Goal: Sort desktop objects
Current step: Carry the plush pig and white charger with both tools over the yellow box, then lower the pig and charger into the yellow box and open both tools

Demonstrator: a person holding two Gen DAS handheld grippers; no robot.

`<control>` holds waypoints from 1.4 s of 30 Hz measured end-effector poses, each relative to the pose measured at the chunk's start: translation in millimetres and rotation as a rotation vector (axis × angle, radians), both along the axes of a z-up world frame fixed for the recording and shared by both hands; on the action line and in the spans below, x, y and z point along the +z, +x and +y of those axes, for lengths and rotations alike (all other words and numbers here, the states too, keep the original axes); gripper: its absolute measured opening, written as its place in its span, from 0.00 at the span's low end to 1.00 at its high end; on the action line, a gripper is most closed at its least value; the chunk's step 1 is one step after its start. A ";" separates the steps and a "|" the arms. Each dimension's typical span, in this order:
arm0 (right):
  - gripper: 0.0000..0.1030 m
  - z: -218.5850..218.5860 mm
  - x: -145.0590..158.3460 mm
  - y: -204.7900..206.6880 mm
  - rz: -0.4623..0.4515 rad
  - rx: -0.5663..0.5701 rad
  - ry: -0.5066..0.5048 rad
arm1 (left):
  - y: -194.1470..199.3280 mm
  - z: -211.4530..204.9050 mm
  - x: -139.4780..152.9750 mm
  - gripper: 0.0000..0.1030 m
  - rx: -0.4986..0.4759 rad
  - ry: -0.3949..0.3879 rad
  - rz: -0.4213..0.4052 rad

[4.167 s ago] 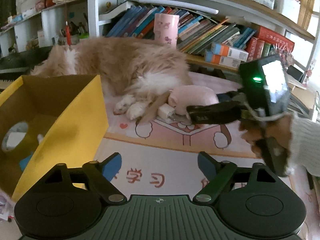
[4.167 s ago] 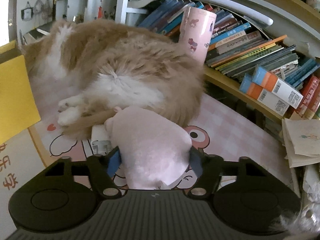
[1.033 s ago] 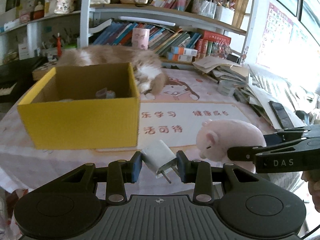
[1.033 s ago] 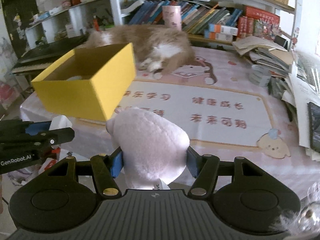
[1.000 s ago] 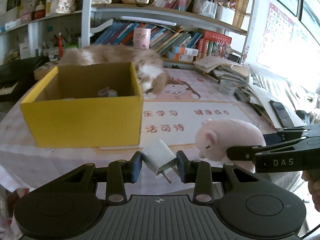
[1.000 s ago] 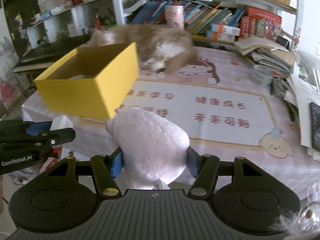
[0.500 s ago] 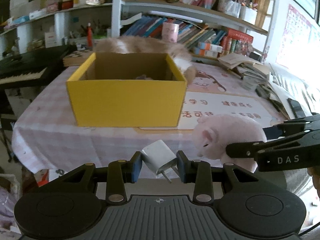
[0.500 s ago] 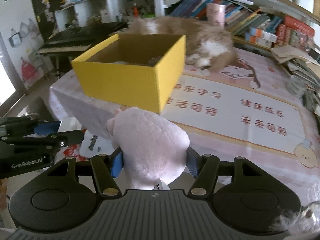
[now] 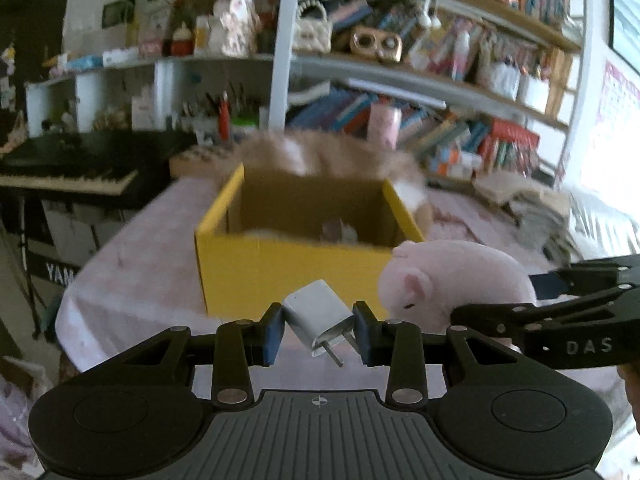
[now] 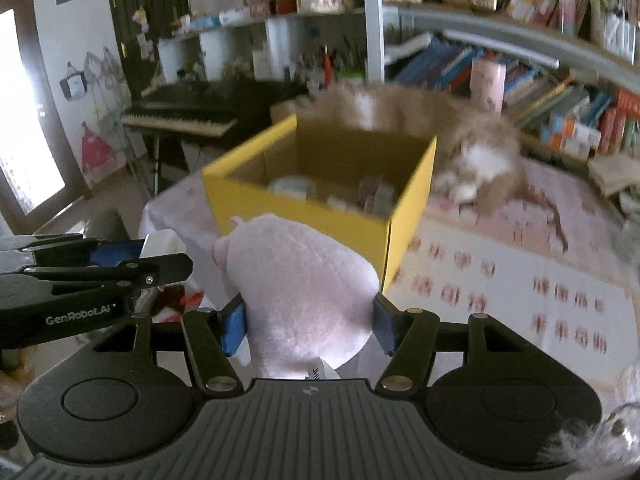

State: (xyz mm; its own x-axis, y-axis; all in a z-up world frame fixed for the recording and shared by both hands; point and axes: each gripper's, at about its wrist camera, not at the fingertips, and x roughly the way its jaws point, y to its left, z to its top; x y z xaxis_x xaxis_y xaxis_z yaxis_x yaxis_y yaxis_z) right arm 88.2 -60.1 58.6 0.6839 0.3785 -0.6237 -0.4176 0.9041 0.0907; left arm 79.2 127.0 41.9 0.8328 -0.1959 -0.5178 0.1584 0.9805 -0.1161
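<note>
A white charger plug (image 9: 318, 316), pinched askew in the left gripper (image 9: 319, 330), and a pink plush pig (image 10: 298, 292), clamped in the right gripper (image 10: 308, 326), hang near the yellow box (image 9: 296, 268); the tilted plug could slip before clearing the rim.

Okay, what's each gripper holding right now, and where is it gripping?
The left gripper clamps the white charger plug across its body, prongs pointing back toward the camera. The right gripper squeezes the pink plush toy around its rear body.
</note>
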 end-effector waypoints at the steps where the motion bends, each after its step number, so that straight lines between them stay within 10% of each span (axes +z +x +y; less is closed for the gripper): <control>1: 0.57 0.1 4.4 3.3 -0.017 0.000 0.002 | 5.1 0.4 2.7 0.35 0.007 -0.006 -0.015; 19: 0.57 3.3 33.3 150.2 -0.175 0.001 0.009 | 139.6 -29.7 5.0 0.35 -0.002 0.068 -0.034; 38: 0.57 40.9 -27.7 257.3 0.013 0.183 -0.083 | 199.0 -43.3 -54.8 0.36 -0.010 0.122 0.234; 42: 0.57 48.1 -35.3 268.0 0.047 0.213 -0.108 | 196.7 -44.9 -51.9 0.56 -0.021 0.133 0.218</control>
State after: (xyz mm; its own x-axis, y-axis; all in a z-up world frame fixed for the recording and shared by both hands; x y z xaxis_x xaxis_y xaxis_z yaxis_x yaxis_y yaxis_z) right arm 356.2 -12.0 23.3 0.5649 0.4405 -0.6977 -0.5971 0.8019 0.0228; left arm 275.8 82.2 -10.0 0.6948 -0.1294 -0.7075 0.1638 0.9863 -0.0195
